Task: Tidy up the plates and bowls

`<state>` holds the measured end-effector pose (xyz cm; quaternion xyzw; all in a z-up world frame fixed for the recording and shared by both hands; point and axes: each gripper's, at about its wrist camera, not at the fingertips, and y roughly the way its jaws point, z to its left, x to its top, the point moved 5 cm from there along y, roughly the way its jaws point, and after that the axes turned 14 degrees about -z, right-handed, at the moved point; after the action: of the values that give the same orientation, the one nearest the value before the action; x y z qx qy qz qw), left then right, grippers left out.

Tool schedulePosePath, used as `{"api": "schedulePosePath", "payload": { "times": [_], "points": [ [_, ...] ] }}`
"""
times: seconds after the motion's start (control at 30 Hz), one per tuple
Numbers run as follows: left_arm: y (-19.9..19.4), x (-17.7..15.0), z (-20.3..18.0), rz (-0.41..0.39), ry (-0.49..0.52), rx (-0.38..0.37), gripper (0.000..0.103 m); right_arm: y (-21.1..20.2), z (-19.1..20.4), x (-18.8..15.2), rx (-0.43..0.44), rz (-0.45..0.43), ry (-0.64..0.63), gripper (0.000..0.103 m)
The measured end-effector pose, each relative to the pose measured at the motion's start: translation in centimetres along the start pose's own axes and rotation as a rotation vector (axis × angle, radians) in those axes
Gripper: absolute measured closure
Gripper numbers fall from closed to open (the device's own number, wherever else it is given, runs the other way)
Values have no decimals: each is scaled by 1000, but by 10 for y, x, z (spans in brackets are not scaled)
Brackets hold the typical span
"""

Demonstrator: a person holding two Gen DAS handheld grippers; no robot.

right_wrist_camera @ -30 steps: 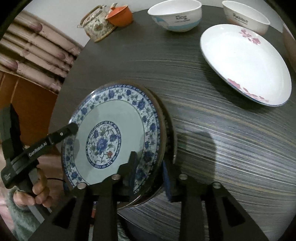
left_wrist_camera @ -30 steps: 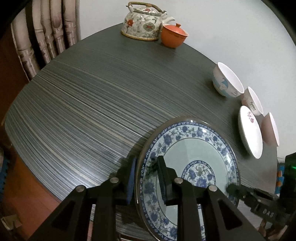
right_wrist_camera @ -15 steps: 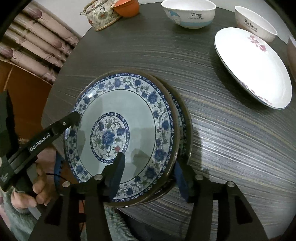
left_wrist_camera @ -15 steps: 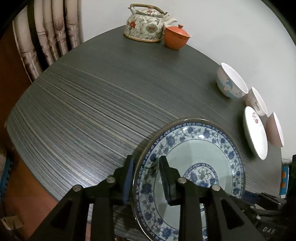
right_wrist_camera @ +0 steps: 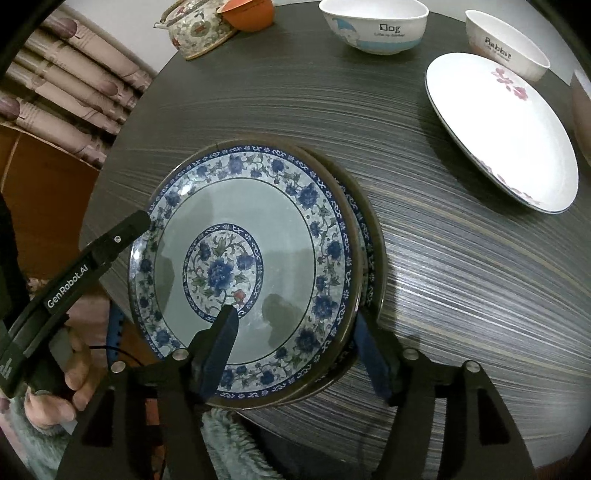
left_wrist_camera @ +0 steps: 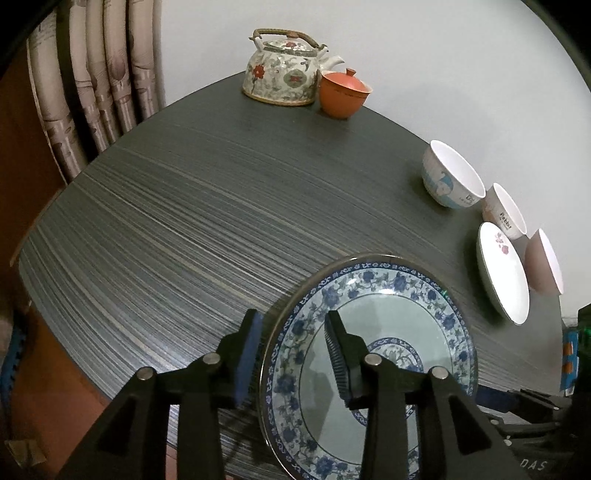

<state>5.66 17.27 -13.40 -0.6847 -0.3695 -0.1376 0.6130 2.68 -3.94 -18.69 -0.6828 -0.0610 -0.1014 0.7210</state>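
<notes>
the left hand-held gripper [left_wrist_camera: 295, 350] has its fingers set either side of the rim of the top blue-and-white plate [right_wrist_camera: 240, 273], one pad under the lip and one over the well, spread a little rather than clamped as far as i can see. that plate sits on a second plate of the same pattern [right_wrist_camera: 365, 258] at the near edge of the desk [left_wrist_camera: 184, 221], both partly overhanging it. i'd judge them glazed ceramic: stiff, fairly heavy for a rim hold, slick under the pads and quick to chip if they knock together, so the sloped rim is the sensible place to take hold, with the pad well under the lip. the plate has a pale green-grey well, a blue floral medallion in the middle and a blue flower band around a dark edge. the right hand-held gripper [right_wrist_camera: 295, 332] is spread wide, one finger over the top plate's well and the other outside the stack's rim, gripping nothing. further right, along the far right edge, stand a white bowl marked dog [right_wrist_camera: 373, 26], a smaller bowl marked rabbit [right_wrist_camera: 506, 44], a white plate with pink flowers [right_wrist_camera: 498, 129] and, just beside it, a pinkish bowl [left_wrist_camera: 546, 262].
</notes>
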Motion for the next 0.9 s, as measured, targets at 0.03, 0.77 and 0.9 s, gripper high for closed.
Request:
{"api": "schedulePosePath", "payload": {
  "times": [0.03,0.77,0.9],
  "points": [
    [1,0,0,4,0,1,66,0,1,0,-3,0,-3,39],
    [-12,15,2,-115,85,111,57,-52,-41,2,-87,-271,-16,37],
    [-17,18,-3,-152,128,137,54,-65,-62,2,-104,-321,25,37]
  ]
}}
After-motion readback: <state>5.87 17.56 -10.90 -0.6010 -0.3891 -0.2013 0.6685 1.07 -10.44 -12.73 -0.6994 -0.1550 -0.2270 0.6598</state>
